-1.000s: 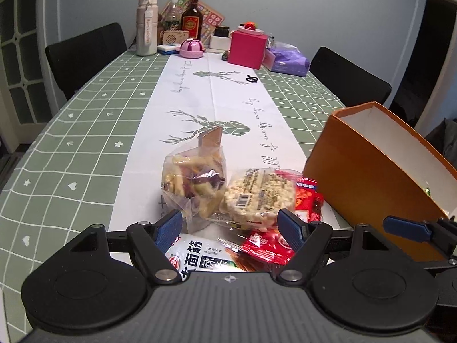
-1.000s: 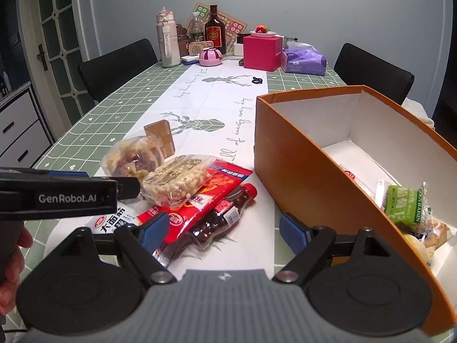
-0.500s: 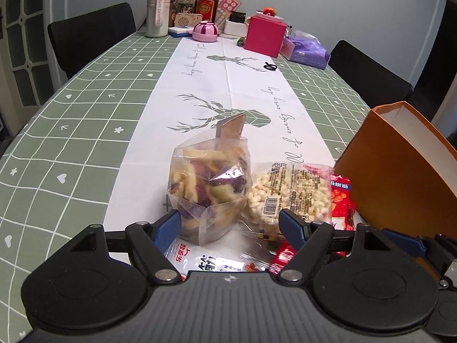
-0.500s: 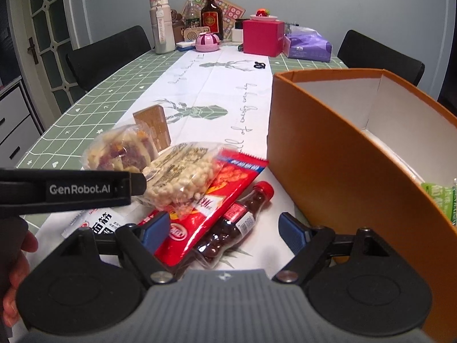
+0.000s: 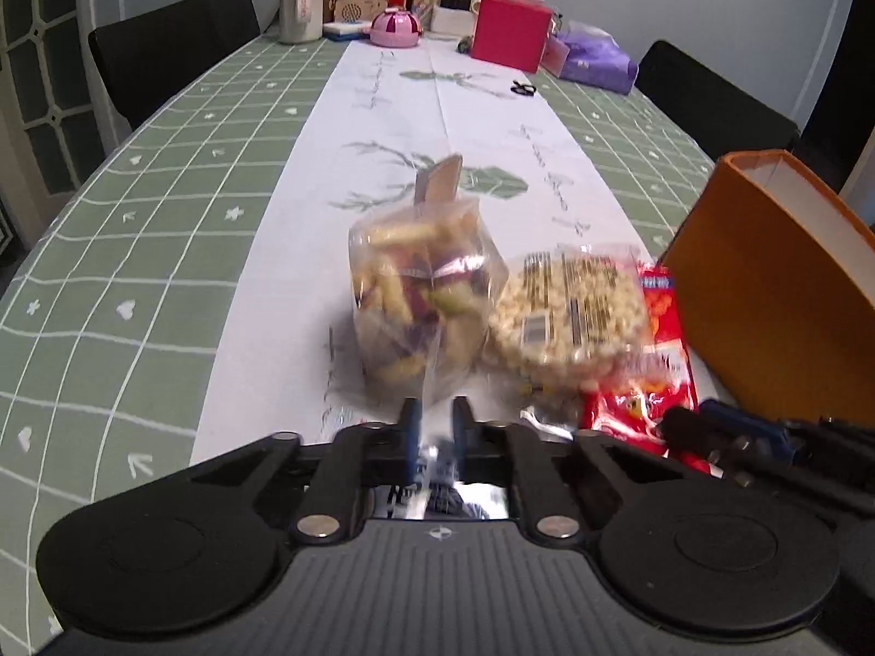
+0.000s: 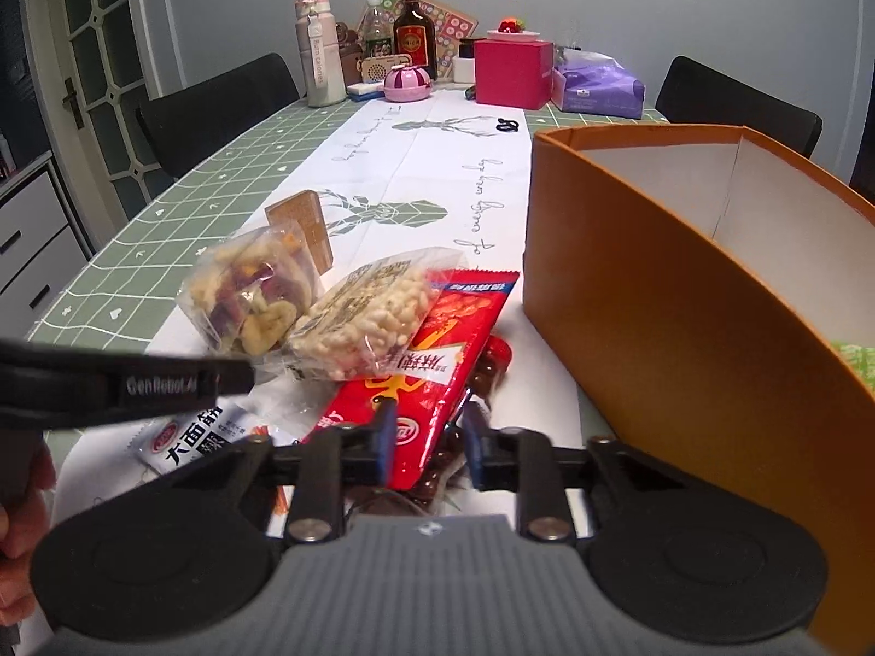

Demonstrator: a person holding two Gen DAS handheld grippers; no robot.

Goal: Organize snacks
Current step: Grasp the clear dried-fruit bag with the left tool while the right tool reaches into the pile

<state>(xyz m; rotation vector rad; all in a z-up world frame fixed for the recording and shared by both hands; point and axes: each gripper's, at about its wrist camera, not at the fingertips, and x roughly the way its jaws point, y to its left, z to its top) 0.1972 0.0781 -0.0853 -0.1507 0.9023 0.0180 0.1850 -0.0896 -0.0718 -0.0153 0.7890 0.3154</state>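
A clear bag of mixed veggie chips (image 5: 421, 300) stands on the white runner, also in the right wrist view (image 6: 246, 295). My left gripper (image 5: 435, 432) is shut on its near edge. Beside it lies a puffed-rice pack (image 5: 569, 317) on a red snack packet (image 6: 437, 361). My right gripper (image 6: 429, 434) is closed on the red packet's near end, over a brown bottle-shaped candy pack (image 6: 486, 366). A white noodle-snack packet (image 6: 191, 437) lies at the left. The orange box (image 6: 683, 295) stands to the right.
A small brown card box (image 6: 303, 224) stands behind the chips. At the table's far end are a pink box (image 6: 511, 71), bottles (image 6: 415, 33), a white flask (image 6: 314, 63) and a purple tissue pack (image 6: 599, 82). Black chairs flank the table.
Both grippers have gone from open to closed: the left on the veggie chip bag's edge, the right on the red packet. Both have moved forward and lower toward the snacks.
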